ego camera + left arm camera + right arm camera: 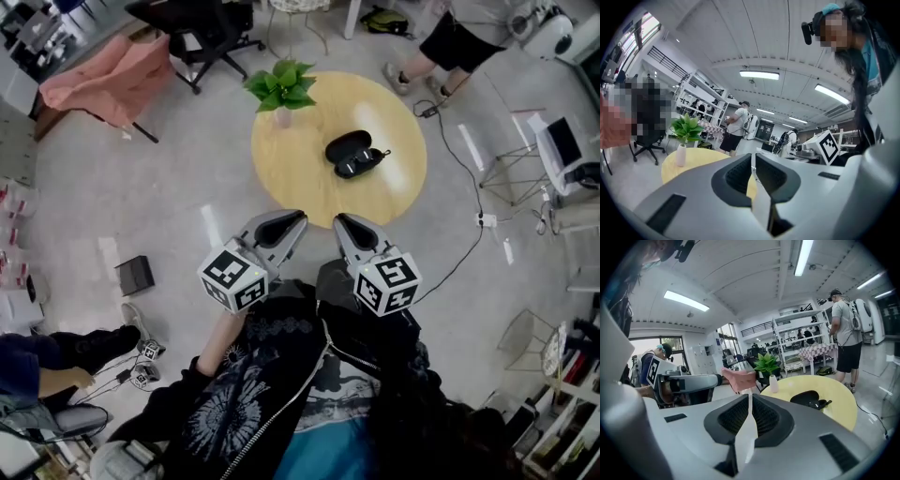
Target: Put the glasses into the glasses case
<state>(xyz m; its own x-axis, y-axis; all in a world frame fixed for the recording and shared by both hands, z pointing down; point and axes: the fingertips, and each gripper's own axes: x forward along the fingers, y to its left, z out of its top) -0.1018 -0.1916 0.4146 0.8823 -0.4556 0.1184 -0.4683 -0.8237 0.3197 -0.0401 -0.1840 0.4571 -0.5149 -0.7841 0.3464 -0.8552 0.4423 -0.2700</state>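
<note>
Two closed: left gripper [296, 218], right gripper [343, 221] | one glasses case [352, 153] | one plant [281, 86]

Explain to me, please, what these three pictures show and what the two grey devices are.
No robot here: a person holds a grasping tool in each hand. The head view comes from a camera on the person's head, looking down at the left tool and right tool. The other two come from cameras riding on each tool, looking along its jaws. On the round table stand a plant and a black case, seemingly open. Both tools have their jaws together and hold nothing.
</note>
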